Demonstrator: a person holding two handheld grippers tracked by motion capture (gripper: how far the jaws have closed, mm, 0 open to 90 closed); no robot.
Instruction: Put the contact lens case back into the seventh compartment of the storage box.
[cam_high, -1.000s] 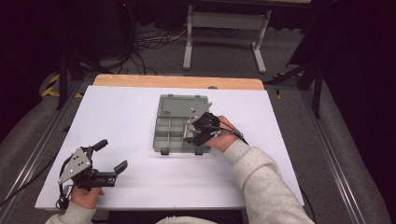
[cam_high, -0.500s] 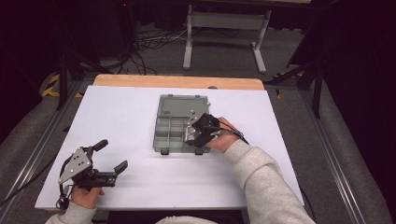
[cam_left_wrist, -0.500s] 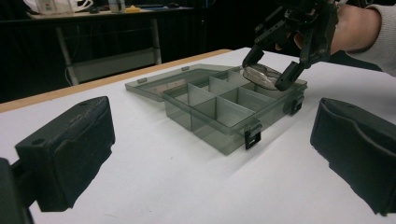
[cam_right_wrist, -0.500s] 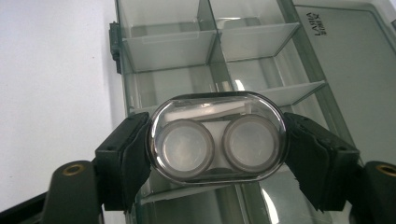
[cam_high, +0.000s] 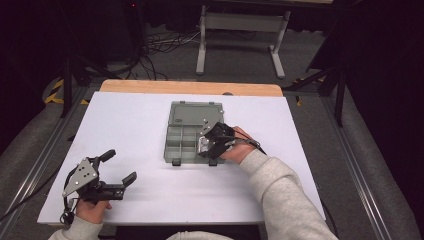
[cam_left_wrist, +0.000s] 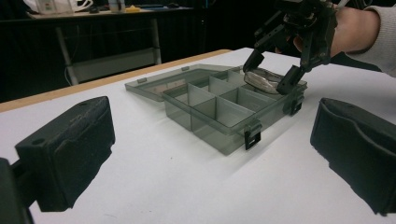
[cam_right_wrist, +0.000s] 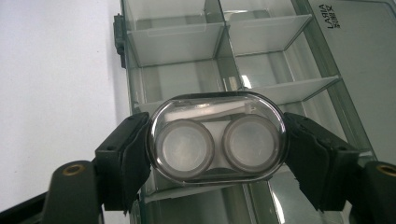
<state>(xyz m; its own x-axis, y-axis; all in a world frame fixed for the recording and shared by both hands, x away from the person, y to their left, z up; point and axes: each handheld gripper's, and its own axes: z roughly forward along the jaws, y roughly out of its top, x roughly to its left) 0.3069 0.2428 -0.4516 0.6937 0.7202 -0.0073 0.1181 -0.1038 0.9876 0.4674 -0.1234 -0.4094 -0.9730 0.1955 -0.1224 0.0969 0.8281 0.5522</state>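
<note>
A grey see-through compartment box (cam_high: 180, 142) lies open at the middle of the white table, its lid (cam_high: 195, 114) flat on the far side. My right gripper (cam_high: 206, 147) is shut on a clear oval case (cam_right_wrist: 217, 137) with two round wells, one jaw at each end. It holds the case (cam_left_wrist: 261, 79) just over a near right compartment of the box (cam_left_wrist: 219, 116). At the front left of the table my left gripper (cam_high: 120, 166) is open with nothing between its pads (cam_left_wrist: 70, 149).
The box's compartments (cam_right_wrist: 173, 42) look bare. White tabletop (cam_high: 125, 125) stretches between the two grippers. A wooden strip (cam_high: 190, 87) edges the far side, with stands and cables on the floor behind.
My right gripper with the oval case has shifted slightly toward the near side of the box. The left gripper has stayed put.
</note>
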